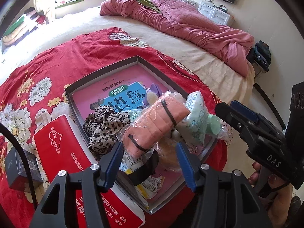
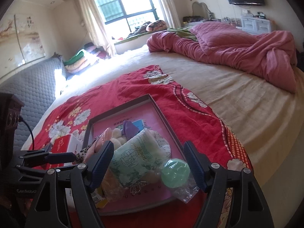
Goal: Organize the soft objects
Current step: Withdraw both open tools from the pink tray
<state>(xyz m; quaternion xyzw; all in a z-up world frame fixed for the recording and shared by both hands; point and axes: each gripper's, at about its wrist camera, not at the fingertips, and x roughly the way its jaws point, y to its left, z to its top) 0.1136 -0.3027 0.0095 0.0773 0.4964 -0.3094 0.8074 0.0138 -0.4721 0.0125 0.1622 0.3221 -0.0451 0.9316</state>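
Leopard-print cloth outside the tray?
No. The leopard-print cloth lies inside the grey tray, beside the pink bundle.

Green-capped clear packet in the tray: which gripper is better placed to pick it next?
Right, probably. The green-capped packet lies between the right gripper's open fingers, while the left gripper is open over the pink bundle.

Both cameras sit close above the gray tray, looking down and across the bed. Both see the tray.
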